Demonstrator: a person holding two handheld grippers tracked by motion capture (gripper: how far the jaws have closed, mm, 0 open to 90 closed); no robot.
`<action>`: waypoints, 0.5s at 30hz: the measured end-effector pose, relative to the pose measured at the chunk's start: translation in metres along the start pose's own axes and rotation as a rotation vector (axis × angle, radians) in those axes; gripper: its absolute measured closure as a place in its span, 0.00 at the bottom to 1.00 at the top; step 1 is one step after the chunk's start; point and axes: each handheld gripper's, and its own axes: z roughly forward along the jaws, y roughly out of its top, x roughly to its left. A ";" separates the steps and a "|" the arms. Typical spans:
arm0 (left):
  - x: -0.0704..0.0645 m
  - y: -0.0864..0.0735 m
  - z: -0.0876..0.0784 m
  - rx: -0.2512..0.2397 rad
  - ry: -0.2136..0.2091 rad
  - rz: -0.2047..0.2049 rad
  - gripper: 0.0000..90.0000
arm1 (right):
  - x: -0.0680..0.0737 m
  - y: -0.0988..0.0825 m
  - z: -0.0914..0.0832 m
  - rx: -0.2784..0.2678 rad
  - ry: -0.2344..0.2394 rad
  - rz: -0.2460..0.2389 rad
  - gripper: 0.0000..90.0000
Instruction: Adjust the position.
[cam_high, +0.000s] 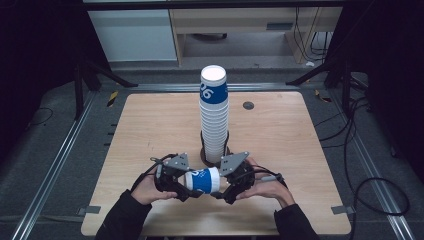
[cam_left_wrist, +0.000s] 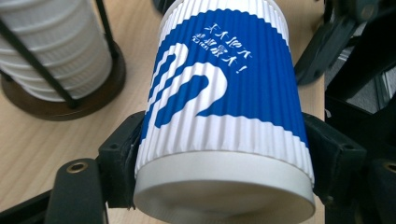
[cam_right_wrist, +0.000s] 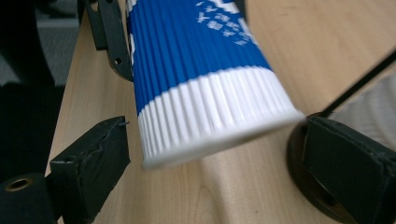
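One loose blue and white ribbed paper cup (cam_high: 203, 180) is seen lying on its side above the near part of the light wooden tabletop (cam_high: 150, 130), held between the two claws. One tall stack of the same ribbed paper cups (cam_high: 214, 112) is stood upright in a dark round wire holder (cam_high: 205, 152) at the middle of the tabletop, just beyond the held cup; the number of cups in the stack cannot be counted. One small dark round disc (cam_high: 248, 105) is set into the tabletop to the right of the stack.

Two hands are brought in from the bottom edge of the high view, each in a dark sleeve and each wrapped around a claw. The left hand (cam_high: 146, 190) is placed at the left of the cup, the right hand (cam_high: 268, 189) at its right, and the claws are pointed inward toward each other.

The left claw (cam_left_wrist: 219, 156) is closed on the cup, with a black jaw pressed against each side of the ribbed wall near one end, as shown in the left gripper view. The right claw (cam_right_wrist: 212, 156) is held open around the cup's other end: in the right gripper view the jaws are spread to either side of the white rim, a gap being visible beside the left jaw.

The cup's blue band with white lettering is turned upward.
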 end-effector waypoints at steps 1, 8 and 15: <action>0.001 -0.001 -0.003 -0.014 0.005 -0.005 0.27 | -0.002 0.000 -0.004 -0.019 -0.011 0.014 0.08; 0.005 -0.003 -0.019 -0.166 0.037 -0.017 0.27 | -0.012 -0.014 -0.028 -0.142 -0.071 0.134 0.08; 0.005 -0.004 -0.022 -0.263 0.003 -0.014 0.27 | -0.014 -0.025 -0.039 -0.227 -0.040 0.206 0.08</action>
